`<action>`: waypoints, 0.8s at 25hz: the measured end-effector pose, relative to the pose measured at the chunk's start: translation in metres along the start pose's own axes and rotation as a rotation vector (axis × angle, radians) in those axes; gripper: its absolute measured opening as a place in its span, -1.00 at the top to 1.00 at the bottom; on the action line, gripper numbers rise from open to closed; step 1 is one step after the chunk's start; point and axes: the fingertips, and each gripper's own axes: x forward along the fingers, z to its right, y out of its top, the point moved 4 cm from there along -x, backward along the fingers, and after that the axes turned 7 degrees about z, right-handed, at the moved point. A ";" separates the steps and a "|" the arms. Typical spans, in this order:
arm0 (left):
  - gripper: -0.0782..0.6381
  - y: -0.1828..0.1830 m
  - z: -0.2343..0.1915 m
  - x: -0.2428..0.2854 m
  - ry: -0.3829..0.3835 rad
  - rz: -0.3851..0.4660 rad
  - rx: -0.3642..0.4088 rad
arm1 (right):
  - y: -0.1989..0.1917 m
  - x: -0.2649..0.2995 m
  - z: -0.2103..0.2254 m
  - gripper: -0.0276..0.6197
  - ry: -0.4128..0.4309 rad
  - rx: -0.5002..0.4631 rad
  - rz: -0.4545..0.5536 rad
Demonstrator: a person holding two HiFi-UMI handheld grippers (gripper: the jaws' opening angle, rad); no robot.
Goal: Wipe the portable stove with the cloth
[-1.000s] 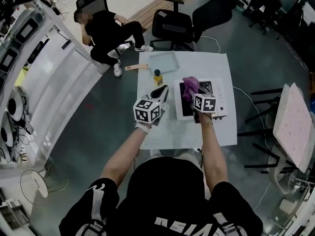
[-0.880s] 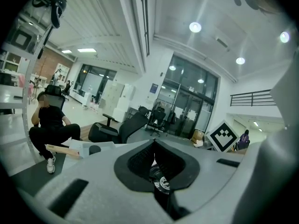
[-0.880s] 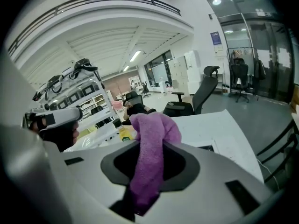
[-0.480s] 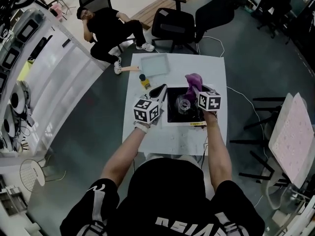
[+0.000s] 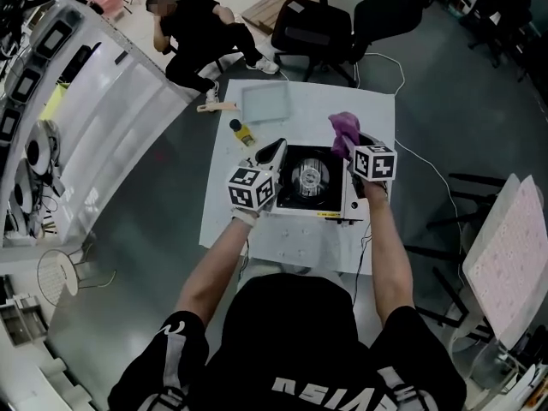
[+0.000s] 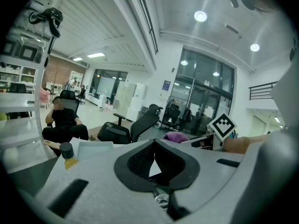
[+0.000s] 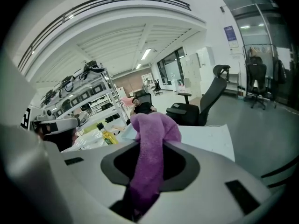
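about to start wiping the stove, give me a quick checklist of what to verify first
1. Cloth gripped by right gripper: ok, jaws closed on it, cloth bunched out in front.
2. Cloth touching the portable stove: cannot tell; in the head view it sits by the stove's far right corner.
3. Left gripper free: ok, jaws together, nothing between them.
4. Left gripper steadying the stove: cannot tell; it is at the stove's left edge, contact not visible.
5. Bottle out of the wiping path: ok, it stands on the table, apart from the stove.
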 end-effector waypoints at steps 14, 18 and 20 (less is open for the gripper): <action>0.76 -0.004 -0.025 0.004 0.059 0.000 -0.007 | 0.010 0.046 -0.007 0.60 0.078 -0.058 -0.049; 0.76 -0.007 -0.045 0.005 0.079 0.002 -0.027 | 0.015 0.066 -0.016 0.60 0.110 -0.098 -0.070; 0.76 -0.008 -0.054 0.006 0.086 0.004 -0.036 | 0.016 0.078 -0.020 0.60 0.123 -0.118 -0.082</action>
